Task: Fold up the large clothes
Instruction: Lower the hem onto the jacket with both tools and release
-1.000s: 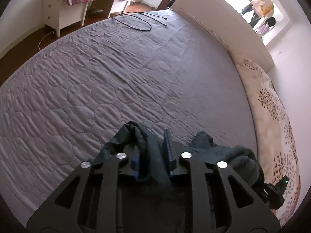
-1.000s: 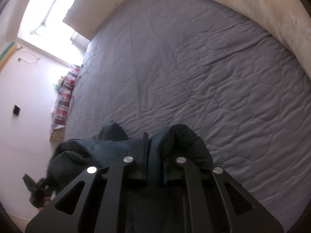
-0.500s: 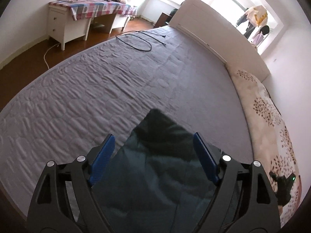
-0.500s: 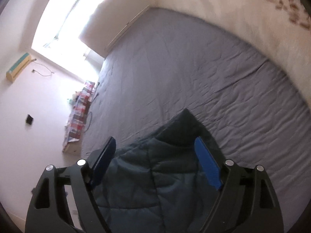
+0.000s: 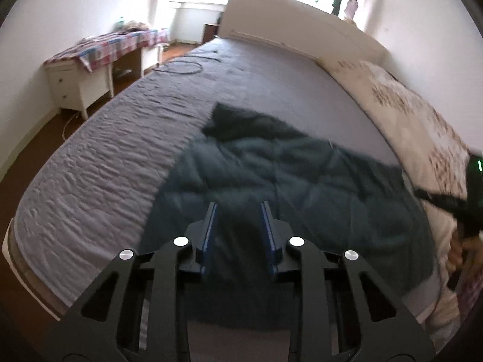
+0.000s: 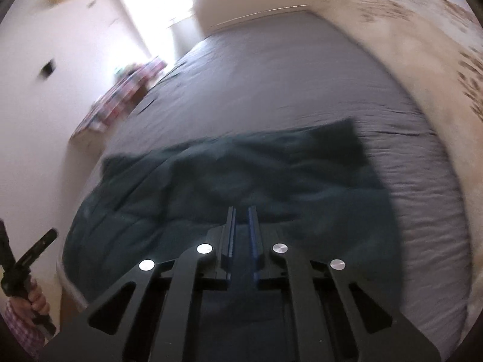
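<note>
Dark quilted garment [image 5: 280, 181] spread across the lower middle of both frames, on the grey bedspread [image 5: 99, 166], near the bed's near edge. Far corners pointing toward the upper part of each frame, creases and a lumpy ridge across the middle.

Left gripper [image 5: 238, 232] at bottom centre of the left wrist view: jaws just been closing, now a narrow gap, nothing between the blue pads, cloth only behind them. Right gripper [image 6: 241, 235] at bottom centre of the right wrist view: jaws likewise just been closing, almost together, a thin slit, nothing visibly pinched. Both apparently clear of the fabric.

Judged step: garment laid out, next grip on an edge for the first fold. To do it well: open both sets of jaws again before reaching, take matching points on one edge, pinch only the top layers, lift evenly, carry across without dragging the bedspread, smooth the ridge first if possible.

Around: patterned cream quilt [image 5: 422, 126] along the right of the left view, close to the garment's right side, likely to snag a wide fold. Black cable [image 5: 187, 66] on the bedspread, upper middle, well apart. White desk [image 5: 81, 84] with checked cloth at upper left. Person's hand [image 6: 36, 298] at lower left of the right view, holding the other tool's handle. Motion blur in both frames, so fine detail uncertain.
</note>
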